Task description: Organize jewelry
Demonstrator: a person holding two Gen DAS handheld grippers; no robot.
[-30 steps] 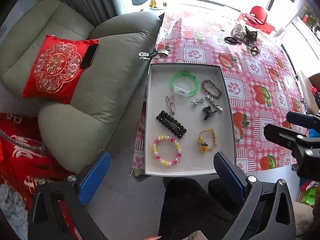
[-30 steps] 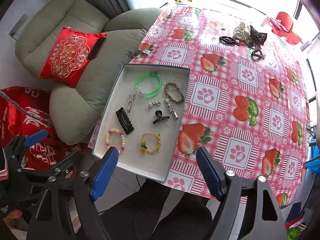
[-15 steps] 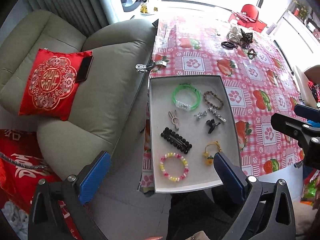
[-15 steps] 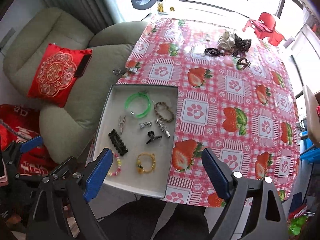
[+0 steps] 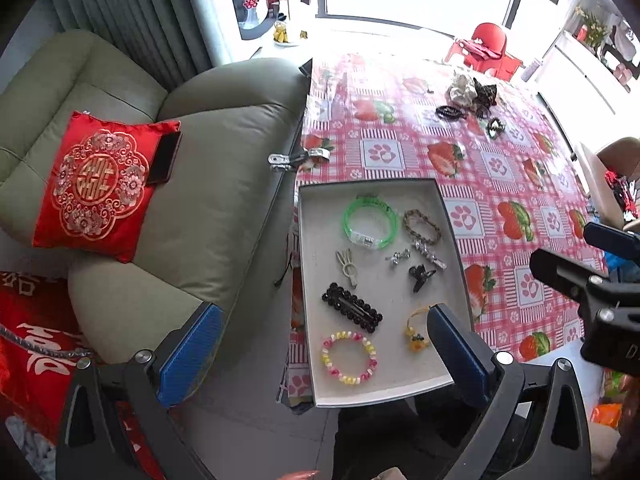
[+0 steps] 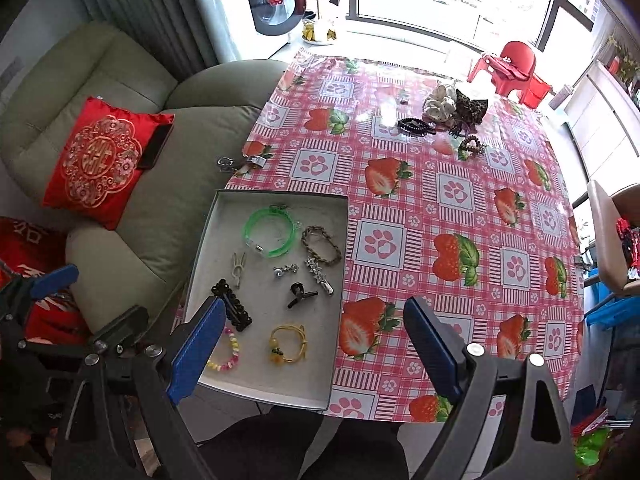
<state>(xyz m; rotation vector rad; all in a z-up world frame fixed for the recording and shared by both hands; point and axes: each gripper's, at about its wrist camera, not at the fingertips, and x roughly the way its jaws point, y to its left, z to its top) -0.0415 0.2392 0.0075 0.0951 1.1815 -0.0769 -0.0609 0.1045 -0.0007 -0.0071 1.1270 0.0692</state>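
Jaws: both grippers stand spread wide and hold nothing; the left gripper (image 5: 324, 356) hangs above the near end of the tray, the right gripper (image 6: 312, 352) above the tray's near right corner
Tray: the grey tray (image 5: 308, 216) lies ahead of both sets of jaws, at the near left edge of the table (image 6: 460, 208)
Placed: a green bangle (image 5: 370, 222), a braided bracelet (image 5: 422, 226), a black beaded clip (image 5: 352, 308), a pastel bead bracelet (image 5: 349, 358), a yellow cord bracelet (image 6: 288, 344) and several small clips (each apart from its neighbours) lie in the tray
Left: a loose heap (image 6: 452, 116) of hair ties and scrunchies sits well beyond the jaws at the far side of the table; judged so, the sorting is roughly half done
Change: against the frame a second ago, both cameras sit higher and further back; the tray looks smaller, more of the table's far end shows, and the pieces lie as they did
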